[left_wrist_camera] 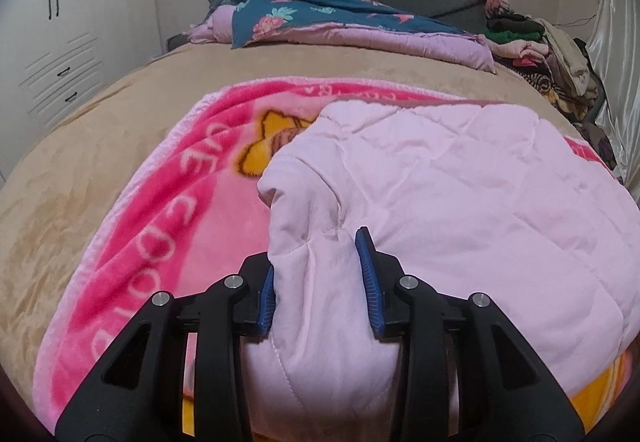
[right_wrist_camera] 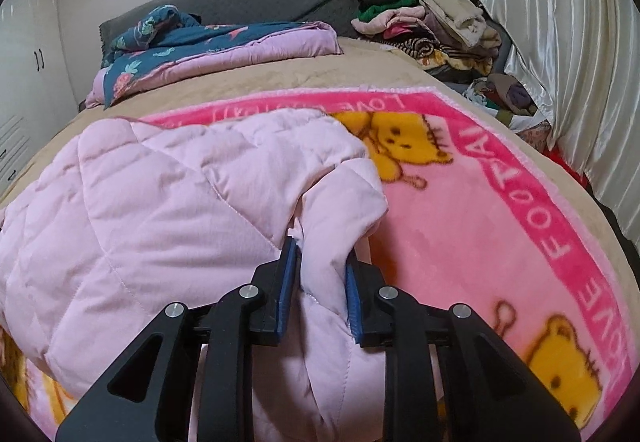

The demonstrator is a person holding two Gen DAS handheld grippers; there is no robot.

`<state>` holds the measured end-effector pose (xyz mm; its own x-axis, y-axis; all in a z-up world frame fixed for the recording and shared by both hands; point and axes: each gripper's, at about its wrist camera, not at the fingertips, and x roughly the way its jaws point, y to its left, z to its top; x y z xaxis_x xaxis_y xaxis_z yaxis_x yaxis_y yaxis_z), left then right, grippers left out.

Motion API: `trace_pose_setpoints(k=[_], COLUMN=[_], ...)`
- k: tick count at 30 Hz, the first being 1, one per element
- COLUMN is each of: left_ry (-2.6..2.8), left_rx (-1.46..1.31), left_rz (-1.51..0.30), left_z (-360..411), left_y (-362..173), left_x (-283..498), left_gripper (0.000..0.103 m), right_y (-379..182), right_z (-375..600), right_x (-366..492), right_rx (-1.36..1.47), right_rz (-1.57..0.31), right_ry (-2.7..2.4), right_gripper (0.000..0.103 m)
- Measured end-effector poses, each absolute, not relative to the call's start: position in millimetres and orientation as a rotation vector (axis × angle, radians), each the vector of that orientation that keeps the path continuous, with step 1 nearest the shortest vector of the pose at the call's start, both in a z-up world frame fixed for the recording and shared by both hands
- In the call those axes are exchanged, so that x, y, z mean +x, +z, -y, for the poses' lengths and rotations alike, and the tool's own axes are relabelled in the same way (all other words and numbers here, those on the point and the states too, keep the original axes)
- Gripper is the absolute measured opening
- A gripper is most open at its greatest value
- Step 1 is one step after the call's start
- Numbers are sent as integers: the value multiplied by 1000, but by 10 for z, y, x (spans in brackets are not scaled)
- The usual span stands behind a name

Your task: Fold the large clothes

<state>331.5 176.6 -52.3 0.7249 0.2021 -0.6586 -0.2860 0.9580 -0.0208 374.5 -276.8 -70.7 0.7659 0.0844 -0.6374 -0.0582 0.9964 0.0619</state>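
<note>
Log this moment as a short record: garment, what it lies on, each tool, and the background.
garment: pale pink quilted jacket, bunched at its near edge
surface: pink bear-print blanket spread over a tan bedcover
left tool: shut on a fold of the jacket
right tool: shut on another fold of the jacket
background: folded floral quilt at the head of the bed, clothes pile by the curtain
</note>
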Motion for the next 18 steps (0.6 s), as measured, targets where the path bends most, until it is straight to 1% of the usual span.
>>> trace_pose_setpoints(k=[8,11,14,15,16,18], left_ry=[263,271,276,277,277,271], left_rx=[-136,-125,-120,-123,-129,-135], left_rz=[-717,-715,-715,-713,-712,-708], left_z=[-1789,-1776,-1768,-1767,-1775,-1770], left_y=[-594,-578,-544,-528,-513,-473], left_x=[3309,3278,3242,3224,3204,3169], left_gripper=[29,29,31,34,37,48], right_y=[-780,-743,-656,-622,-587,-510], right_z=[2779,2790,2841,2870,2892,2934], right_x=[3744,3713,3636,3593,3554,3471], right_rx=[38,39,51,72,90,108], right_rz=[-713,-721,-710,-702,-689,-666], right_ry=[61,44,35,36,37,41], right_gripper=[31,39,60,78,86,89])
